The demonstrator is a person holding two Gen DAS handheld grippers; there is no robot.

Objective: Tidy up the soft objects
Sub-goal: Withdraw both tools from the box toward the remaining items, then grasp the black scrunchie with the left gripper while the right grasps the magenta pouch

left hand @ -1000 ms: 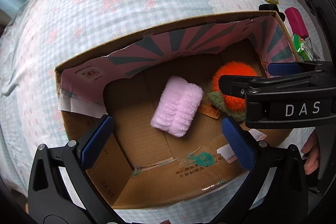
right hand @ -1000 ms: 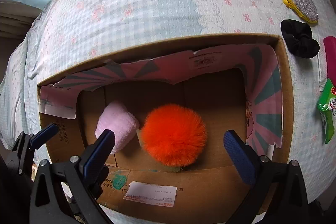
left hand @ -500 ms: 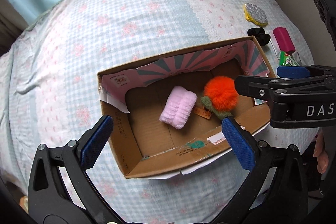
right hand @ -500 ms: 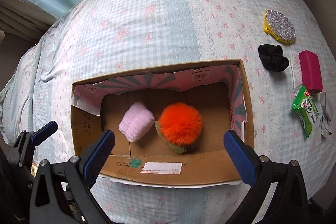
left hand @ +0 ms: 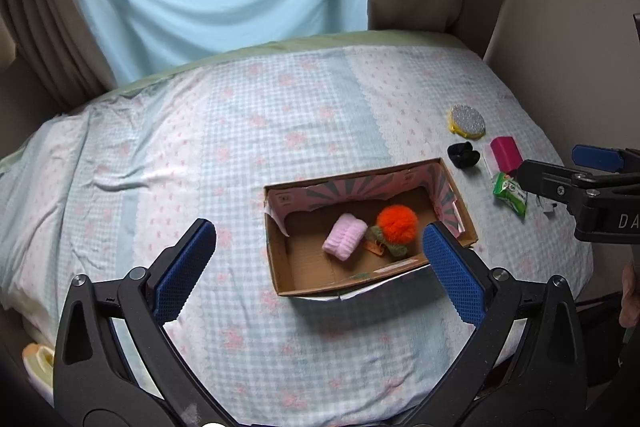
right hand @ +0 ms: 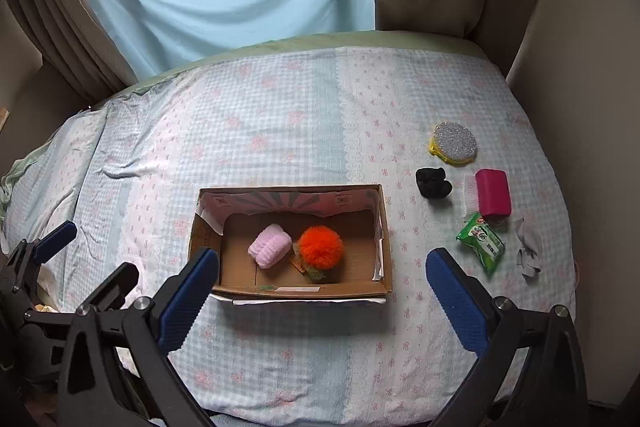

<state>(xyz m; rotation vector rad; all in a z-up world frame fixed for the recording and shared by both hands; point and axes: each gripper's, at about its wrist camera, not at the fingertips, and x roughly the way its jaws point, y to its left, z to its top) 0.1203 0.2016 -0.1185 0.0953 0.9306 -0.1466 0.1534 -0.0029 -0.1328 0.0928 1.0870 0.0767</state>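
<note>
Checked cotton bedspread (right hand: 280, 115) — fluffy orange pompom (right hand: 321, 247), ribbed pink roll (right hand: 269, 245) in cardboard box (right hand: 386, 227) — both grippers (left hand: 320, 261) (right hand: 322, 289) spread.

left gripper (left hand: 318, 269): black plastic frame, triangular cut-outs, silver screws
fingertips (left hand: 184, 269): blue, dimpled rubber pads
right gripper (right hand: 322, 295): same build; white "DA" lettering on its side
skin: bare hand (left hand: 631, 297)
</note>
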